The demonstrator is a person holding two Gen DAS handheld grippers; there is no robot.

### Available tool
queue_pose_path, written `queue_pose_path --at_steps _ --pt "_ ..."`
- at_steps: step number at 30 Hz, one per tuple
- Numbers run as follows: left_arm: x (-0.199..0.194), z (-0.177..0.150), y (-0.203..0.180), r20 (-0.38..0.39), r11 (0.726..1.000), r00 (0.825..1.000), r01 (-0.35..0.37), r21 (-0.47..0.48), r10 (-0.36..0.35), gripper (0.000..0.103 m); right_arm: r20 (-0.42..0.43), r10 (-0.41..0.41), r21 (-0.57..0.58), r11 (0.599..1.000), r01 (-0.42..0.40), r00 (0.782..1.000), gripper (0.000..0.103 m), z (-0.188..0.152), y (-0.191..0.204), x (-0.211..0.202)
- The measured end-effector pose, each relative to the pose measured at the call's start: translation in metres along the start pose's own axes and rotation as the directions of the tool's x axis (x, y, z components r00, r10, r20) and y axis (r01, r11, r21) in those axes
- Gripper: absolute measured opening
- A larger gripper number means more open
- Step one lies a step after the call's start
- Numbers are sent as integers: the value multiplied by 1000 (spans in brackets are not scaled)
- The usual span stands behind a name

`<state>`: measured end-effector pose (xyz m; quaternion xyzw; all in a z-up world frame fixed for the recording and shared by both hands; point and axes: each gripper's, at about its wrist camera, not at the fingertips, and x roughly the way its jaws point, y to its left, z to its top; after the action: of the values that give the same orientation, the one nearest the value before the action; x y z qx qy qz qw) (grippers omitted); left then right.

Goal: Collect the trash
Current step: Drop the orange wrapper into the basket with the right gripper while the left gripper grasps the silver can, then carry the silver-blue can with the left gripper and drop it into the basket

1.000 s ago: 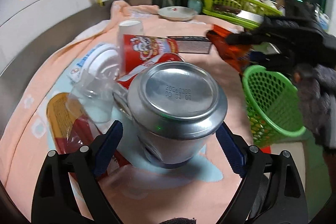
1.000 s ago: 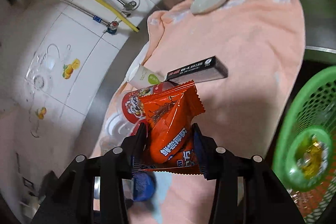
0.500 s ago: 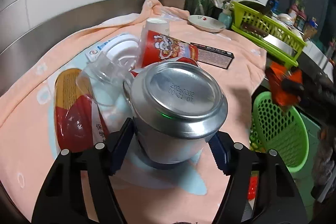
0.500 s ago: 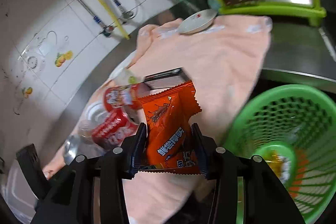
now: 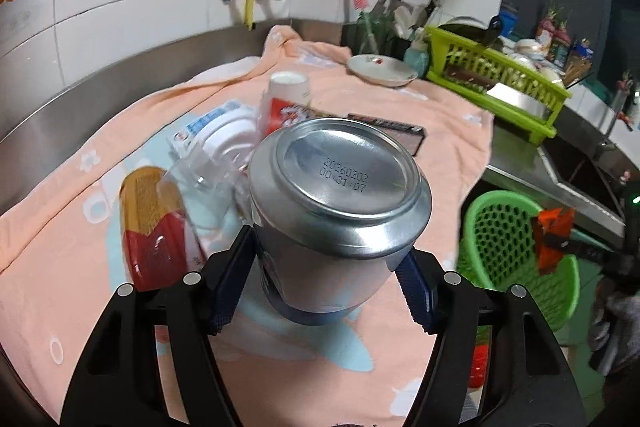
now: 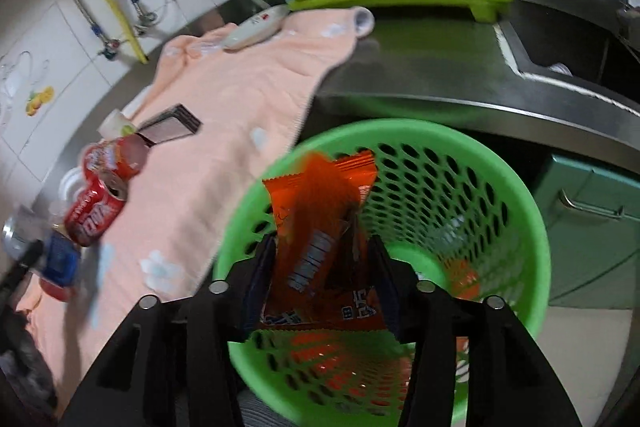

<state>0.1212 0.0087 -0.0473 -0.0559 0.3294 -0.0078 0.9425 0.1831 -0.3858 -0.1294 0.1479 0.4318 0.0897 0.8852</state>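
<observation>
My left gripper (image 5: 328,259) is closing its jaws on an upside-down silver can (image 5: 340,179), both blue pads against its sides, a little above the peach towel (image 5: 120,307). In the right wrist view my right gripper (image 6: 324,251) hangs over the green mesh basket (image 6: 532,219) with an orange snack packet (image 6: 316,223) between its pads. Its jaws are opening, and the packet still touches both pads. The left wrist view shows that packet (image 5: 552,239) over the basket (image 5: 500,203) at the far right. Some trash lies in the basket's bottom.
On the towel lie a red can (image 6: 96,211), a paper cup (image 5: 286,95), a black box (image 5: 392,131), a clear plastic cup (image 5: 200,179), a white lid (image 5: 228,139) and a red-and-yellow packet (image 5: 152,219). A plate (image 5: 380,69), dish rack (image 5: 496,83) and sink (image 6: 560,51) stand beyond.
My left jaws came in from wide apart onto the silver can and raised it slightly. My right gripper carried the orange packet from above the towel to over the basket.
</observation>
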Motion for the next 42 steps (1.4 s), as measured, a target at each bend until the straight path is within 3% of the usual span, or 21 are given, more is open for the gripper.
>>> queue_pose_path --at_steps 4,6,15,18,21,25,31,33,38,42 --pt "-12 6 -15 28 999 999 24 38 -25 66 -16 -10 14 1000 10 1000 59 -6 -11 6" --pt "-13 8 -21 27 998 999 38 46 -39 66 -16 -11 21 1000 12 1000 68 -9 -16 6" --pt "-10 15 -67 0 982 989 146 117 -147 66 20 8 26 1000 -8 1000 78 -10 -24 -12" --pt "1 17 -96 -46 964 974 227 141 -223 66 58 14 32 999 -16 998 80 -11 -31 -29" --pt "16 15 -124 -89 949 963 267 167 -256 66 98 24 40 999 -28 995 82 -13 -39 -48" --pt "48 11 -169 -180 918 934 342 201 -309 66 142 20 37 999 -25 990 83 -15 -48 -71" --pt "102 -11 -235 -329 886 899 382 264 -290 66 207 16 43 999 -25 978 84 -23 -63 -96" --pt "124 -21 -255 -396 876 875 400 271 -277 66 220 10 49 999 -21 976 84 -27 -68 -100" --pt "163 -42 -284 -473 871 857 381 311 -206 66 221 5 82 996 -23 975 84 -34 -85 -101" --pt "186 -58 -300 -540 863 828 376 336 -151 66 213 3 108 994 -27 977 84 -38 -96 -97"
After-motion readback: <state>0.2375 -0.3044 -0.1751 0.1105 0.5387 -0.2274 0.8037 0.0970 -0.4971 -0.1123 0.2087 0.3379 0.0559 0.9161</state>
